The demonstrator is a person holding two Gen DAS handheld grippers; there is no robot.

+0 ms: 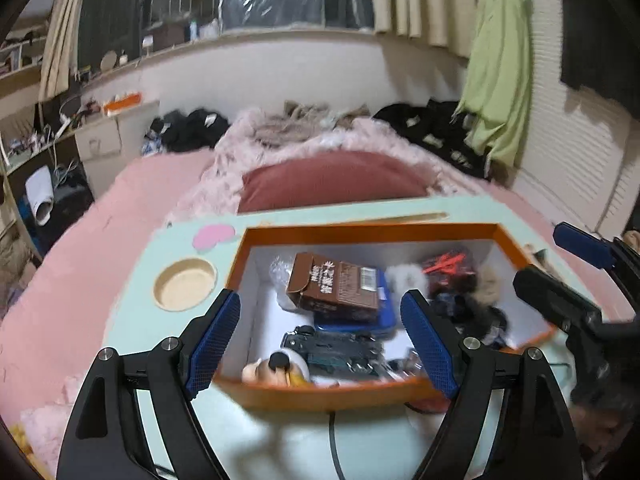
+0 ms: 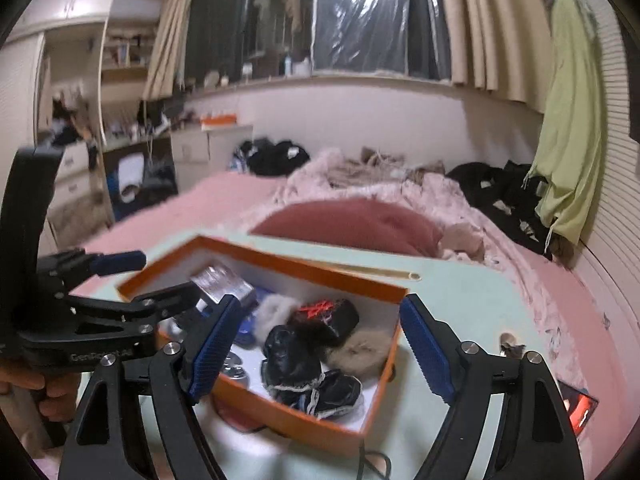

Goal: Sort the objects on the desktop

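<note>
Orange box [image 1: 332, 396] sits packed on your mint tray table [image 1: 132, 320].
Your left gripper [image 1: 320, 340] and right gripper [image 2: 316, 344] both gape wide, holding nothing.

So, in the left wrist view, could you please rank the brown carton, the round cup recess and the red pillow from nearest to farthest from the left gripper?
1. Brown carton: inside the orange box, just beyond the left gripper.
2. Round cup recess: in the tray top, off to the left.
3. Red pillow: on the bed beyond the tray.
</note>
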